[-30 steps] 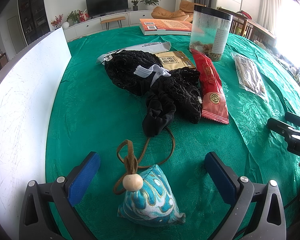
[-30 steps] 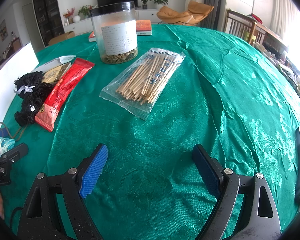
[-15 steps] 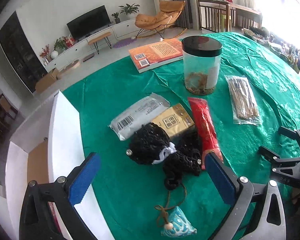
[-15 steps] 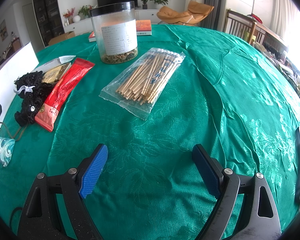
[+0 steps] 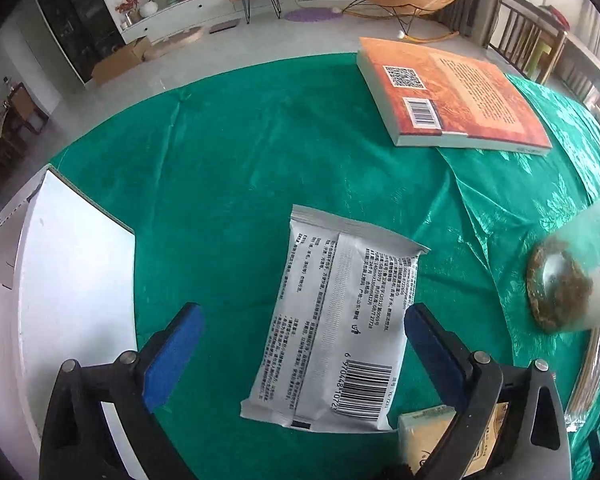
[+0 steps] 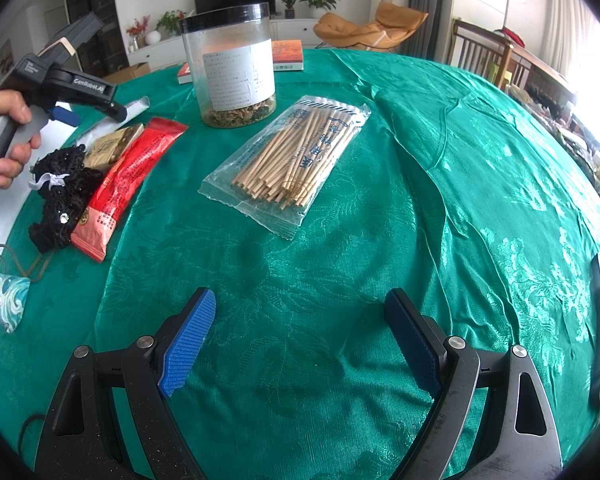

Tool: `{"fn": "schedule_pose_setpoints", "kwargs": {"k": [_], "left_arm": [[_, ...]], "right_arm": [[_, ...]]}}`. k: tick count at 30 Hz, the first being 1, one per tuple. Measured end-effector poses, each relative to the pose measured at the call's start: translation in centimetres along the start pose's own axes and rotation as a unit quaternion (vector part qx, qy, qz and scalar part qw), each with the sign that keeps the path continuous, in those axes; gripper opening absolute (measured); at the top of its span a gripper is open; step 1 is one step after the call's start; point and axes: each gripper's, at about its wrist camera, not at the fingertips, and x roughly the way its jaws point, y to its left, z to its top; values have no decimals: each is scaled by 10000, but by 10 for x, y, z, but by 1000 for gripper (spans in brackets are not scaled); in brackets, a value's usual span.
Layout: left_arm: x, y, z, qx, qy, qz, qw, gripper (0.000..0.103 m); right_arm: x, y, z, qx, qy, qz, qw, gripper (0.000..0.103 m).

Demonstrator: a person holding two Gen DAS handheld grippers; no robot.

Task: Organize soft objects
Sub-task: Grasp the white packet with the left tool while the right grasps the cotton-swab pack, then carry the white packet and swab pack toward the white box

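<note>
**Soft items on the green-clothed bench, both hand-held grippers empty**

The black lace fabric [image 6: 62, 196] is being seen in the right wrist view, bunched at the left side of the bench [image 6: 340, 280], with a white ribbon on top of it. It is being touched along its right edge by the red packet [image 6: 128, 178], and the gold packet [image 6: 114, 146] is being shown just behind it. The blue patterned pouch [image 6: 5, 298], with a bead and brown cord, is being shown nearer the bench's left edge, apart from the lace.

The left hand-held gripper [image 5: 298, 354] is being held with jaws wide and nothing between them, above the white printed packet [image 5: 336, 332], which is lying flat with its barcode up. In the right wrist view this tool is being gripped by a hand [image 6: 10, 132]. A white board [image 5: 72, 280] is being shown at the left, an orange book [image 5: 456, 94] at the far side, and the base of a clear jar [image 5: 560, 288] at the right.

The right hand-held gripper [image 6: 300, 340] is being held wide open and empty over bare cloth. A bag of wooden sticks [image 6: 296, 160] is being shown ahead of it, in front of the black-lidded jar [image 6: 230, 68].
</note>
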Motion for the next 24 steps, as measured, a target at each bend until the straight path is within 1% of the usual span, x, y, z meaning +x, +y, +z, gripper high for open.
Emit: {"fn": "schedule_pose_setpoints", "kwargs": {"k": [3,5,7,8,9,10,11,12,13,14,16,17,18,19,20,21,22,23,24], "left_arm": [[6,8,-4,57,300,-564,9979,99],[5,4,-12,286,280,-678,9969,100],[6,-1,-17,437,216,-605,9970,100],[9,-4,-17,472,203,-526,9973,100],[14,-7,-17,497,205,-384,9978,100],[18,-11,-18,521,221,-172,9982,100],[19,-11,-19,495,135,-98,9986,100],[18,-11,-19,439,46,-112,9990,98],[17,-11,-18,393,22,-213,9990,88],[16,-10,-17,342,9,-408,9986,71],[12,-12,-17,426,21,-231,9988,67],[10,-13,-18,492,13,-220,9985,65],[8,-11,-18,520,4,-224,9984,65],[5,-8,-17,472,-34,-253,9986,64],[1,-2,-16,368,-94,-323,9988,64],[-6,6,-15,223,-170,-431,9987,64],[-12,14,-13,58,-266,-555,9981,64],[-20,22,-12,-96,-363,-673,9970,64],[-29,29,-11,-244,-456,-802,9954,64]], "right_arm": [[0,0,0,1,0,1,10000,89],[0,0,0,2,0,3,10000,89],[-2,-3,1,75,-37,111,9999,89],[-6,-8,3,276,-126,393,9988,88],[-12,-15,6,538,-291,760,9952,87],[-18,-23,11,786,-504,964,9910,87],[-22,-27,21,943,-673,913,9891,87],[-21,-29,33,992,-720,816,9891,88],[-13,-30,49,1026,-635,815,9893,89],[-2,-30,65,1069,-469,826,9897,89],[30,-25,94,1066,5,741,9915,88],[49,-20,104,976,300,607,9929,87],[70,-14,111,825,692,547,9927,89],[77,-4,116,419,678,285,9964,80],[80,3,121,59,646,114,9978,54],[83,2,124,-11,687,177,9975,43],[83,-6,128,125,692,254,9972,38],[83,-14,134,236,645,210,9974,37],[80,-24,141,318,496,172,9981,37]]}}
